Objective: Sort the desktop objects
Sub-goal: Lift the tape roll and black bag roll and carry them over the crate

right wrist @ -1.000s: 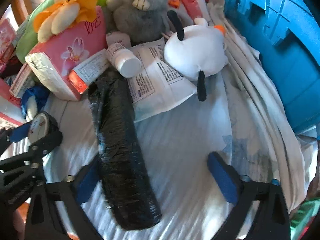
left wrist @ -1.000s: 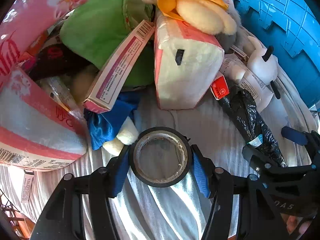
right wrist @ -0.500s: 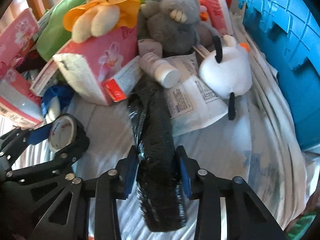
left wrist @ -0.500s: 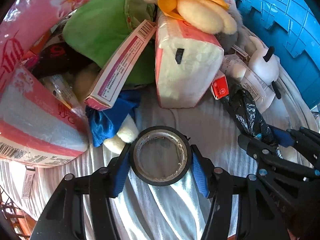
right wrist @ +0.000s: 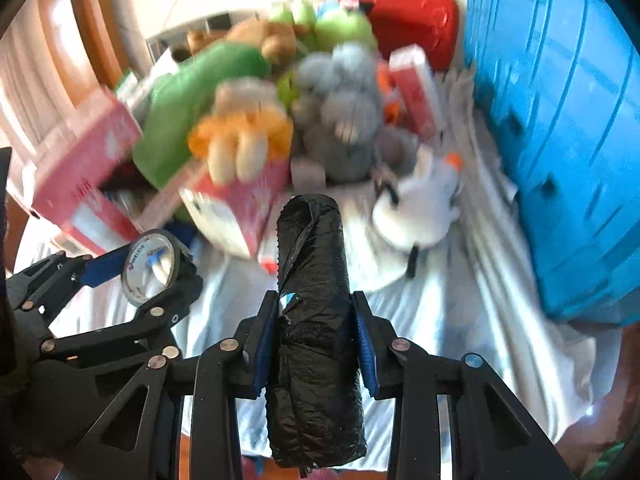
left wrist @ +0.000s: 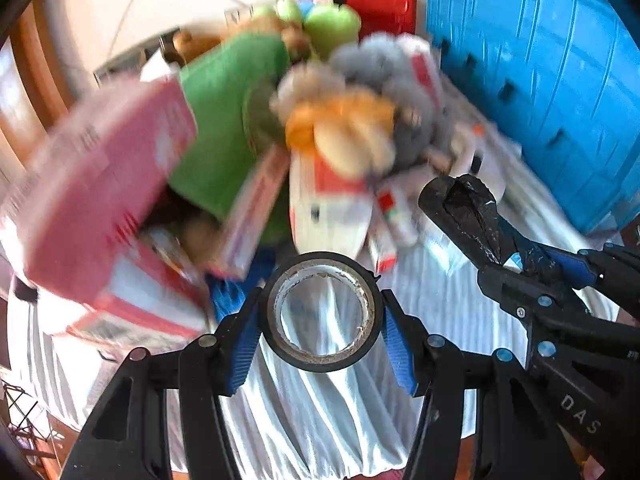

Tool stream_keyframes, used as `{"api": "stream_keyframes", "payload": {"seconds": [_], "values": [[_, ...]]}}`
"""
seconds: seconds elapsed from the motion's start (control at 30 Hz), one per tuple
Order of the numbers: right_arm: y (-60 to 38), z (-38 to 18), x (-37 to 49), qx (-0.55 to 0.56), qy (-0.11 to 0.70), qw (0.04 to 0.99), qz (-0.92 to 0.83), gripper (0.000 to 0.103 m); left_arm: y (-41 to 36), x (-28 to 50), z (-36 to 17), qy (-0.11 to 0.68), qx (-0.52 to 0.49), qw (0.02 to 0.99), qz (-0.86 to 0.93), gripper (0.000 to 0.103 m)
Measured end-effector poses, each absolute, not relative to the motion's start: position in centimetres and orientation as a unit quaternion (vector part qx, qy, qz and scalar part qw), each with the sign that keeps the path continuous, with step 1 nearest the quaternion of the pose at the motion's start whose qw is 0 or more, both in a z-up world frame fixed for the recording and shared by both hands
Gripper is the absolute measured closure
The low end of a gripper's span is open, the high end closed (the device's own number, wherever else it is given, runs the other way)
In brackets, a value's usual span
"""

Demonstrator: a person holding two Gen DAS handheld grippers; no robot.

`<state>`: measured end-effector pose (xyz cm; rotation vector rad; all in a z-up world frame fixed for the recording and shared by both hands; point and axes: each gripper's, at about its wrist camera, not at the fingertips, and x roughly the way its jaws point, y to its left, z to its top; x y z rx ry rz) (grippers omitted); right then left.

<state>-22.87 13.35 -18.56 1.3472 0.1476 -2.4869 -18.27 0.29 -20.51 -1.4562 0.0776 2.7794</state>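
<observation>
My left gripper [left wrist: 320, 332] is shut on a black tape roll [left wrist: 320, 268], lifted off the white cloth [left wrist: 320, 412]; the roll's open core faces the camera. In the right wrist view that left gripper [right wrist: 132, 264] and its tape roll [right wrist: 152, 266] hang at the left. My right gripper [right wrist: 316, 340] is shut on a long roll of black plastic bags [right wrist: 314, 280], held above the cloth [right wrist: 440, 320] and pointing away. The left wrist view shows the right gripper [left wrist: 532, 264] at the right, the black bag roll [left wrist: 464, 212] sticking out of it.
A blurred heap lies beyond: pink tissue packs [left wrist: 92, 200], a green plush [left wrist: 224, 120], a grey plush [right wrist: 340, 120], a white plush [right wrist: 420, 200], boxes. A blue plastic crate [right wrist: 560, 140] stands at the right. A red case [right wrist: 404, 12] is at the back.
My right gripper closed on the black bag roll and raised it off the cloth. My left gripper rose too, still holding the tape roll. The heap now looks farther away.
</observation>
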Motion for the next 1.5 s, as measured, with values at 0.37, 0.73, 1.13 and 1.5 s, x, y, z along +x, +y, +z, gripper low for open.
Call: {"api": "stream_keyframes", "payload": {"seconds": [0.37, 0.73, 1.13, 1.5], "values": [[15.0, -6.0, -21.8, 0.340, 0.045, 0.167, -0.924, 0.068, 3.1, -22.2, -8.5, 0.013, -0.355, -0.009, 0.935, 0.047], [21.0, 2.1, -22.1, 0.235, 0.044, 0.173, -0.956, 0.068, 9.3, -21.7, -0.7, 0.024, -0.257, -0.007, 0.966, 0.047], [26.3, 6.8, -23.7, 0.185, 0.020, 0.097, -0.978, 0.068, 13.3, -25.0, 4.5, 0.022, -0.214, 0.043, 0.976, 0.047], [39.4, 14.3, -31.0, 0.209, 0.032, -0.041, -0.977, 0.068, 25.9, -33.8, 10.9, 0.039, -0.269, 0.168, 0.948, 0.047]]}}
